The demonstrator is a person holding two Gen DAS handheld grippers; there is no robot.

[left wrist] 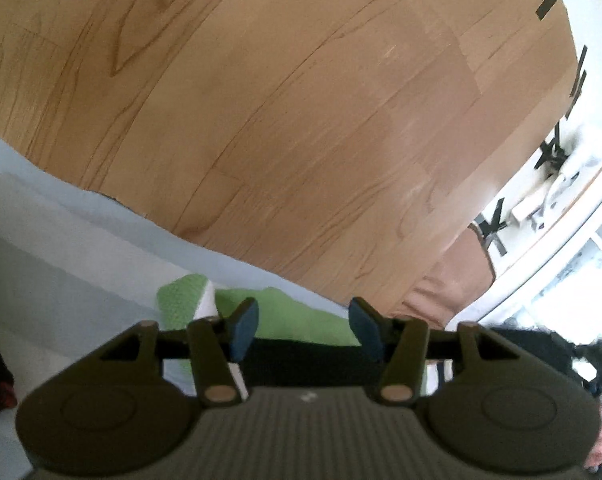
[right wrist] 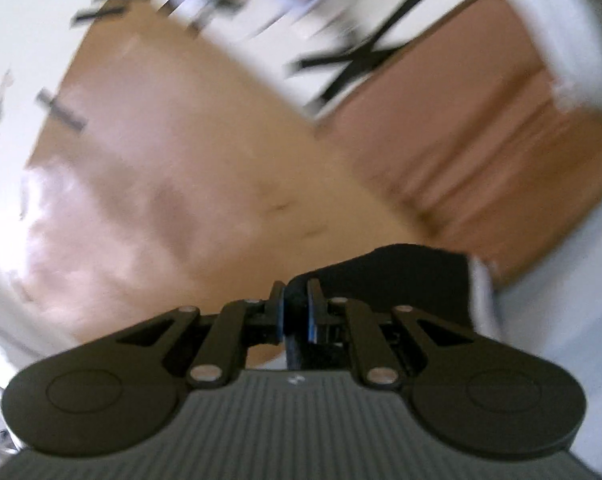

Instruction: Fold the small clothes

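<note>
Right gripper (right wrist: 295, 314): clenched on black fabric garment with white edge (right wrist: 401, 276), which trails toward two o'clock.
Left gripper (left wrist: 305, 330): released, over green knitted cloth (left wrist: 293, 316).

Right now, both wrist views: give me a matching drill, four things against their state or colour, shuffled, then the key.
1. left hand-held gripper
2. right hand-held gripper
3. garment under the left fingers
4. floor

A. wood grain
B. green
C. shut on black cloth
D. open, nothing between the pads

Pairs: 1-D, 2-C, 3-B, 4-A
</note>
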